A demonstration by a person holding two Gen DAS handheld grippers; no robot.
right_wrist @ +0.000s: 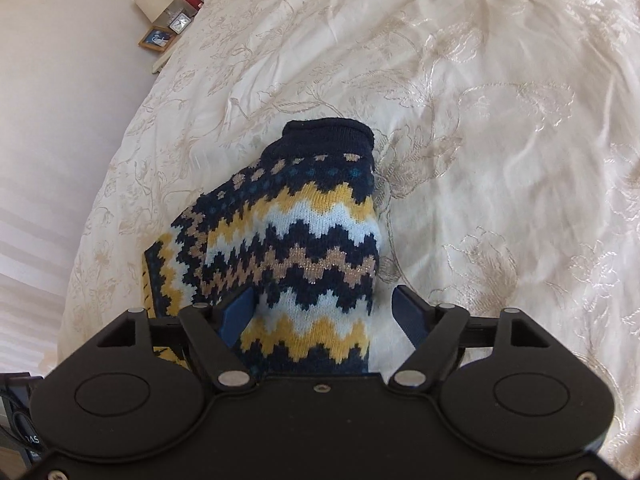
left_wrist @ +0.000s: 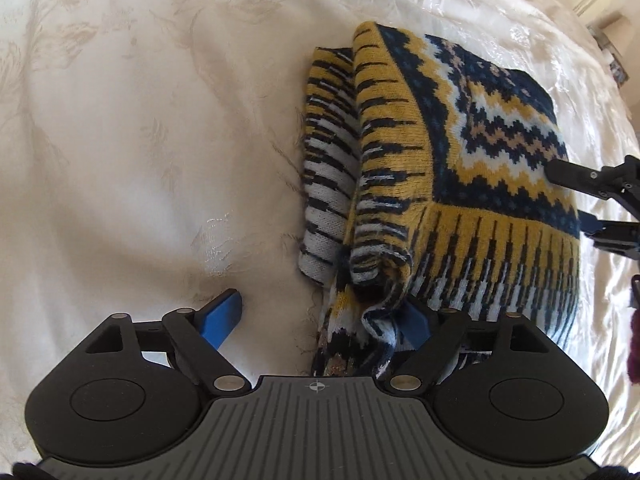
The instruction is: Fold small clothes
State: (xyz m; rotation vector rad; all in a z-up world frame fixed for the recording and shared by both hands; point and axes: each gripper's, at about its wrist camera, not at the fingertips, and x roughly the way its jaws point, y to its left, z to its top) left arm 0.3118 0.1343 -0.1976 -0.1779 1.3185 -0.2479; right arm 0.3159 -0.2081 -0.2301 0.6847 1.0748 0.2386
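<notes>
A knitted sweater (left_wrist: 472, 152) in navy, yellow and white zigzags lies folded on a cream embroidered bedspread (left_wrist: 140, 140). Its striped sleeve and hem are bunched along the left side. My left gripper (left_wrist: 320, 320) stands open at the sweater's near corner: the left fingertip (left_wrist: 224, 314) rests on bare bedspread and the right one is partly hidden under bunched knit. In the right wrist view the sweater (right_wrist: 304, 232) runs away from me, navy collar (right_wrist: 328, 132) at the far end. My right gripper (right_wrist: 324, 316) is open and straddles the near end of the sweater.
The bedspread (right_wrist: 500, 140) stretches wide to the right and far side. Beyond the bed's left edge a nightstand holds a lamp (right_wrist: 154, 0), a small clock (right_wrist: 180, 22) and a framed picture (right_wrist: 158, 39). Something dark red (left_wrist: 634, 344) shows at the right edge.
</notes>
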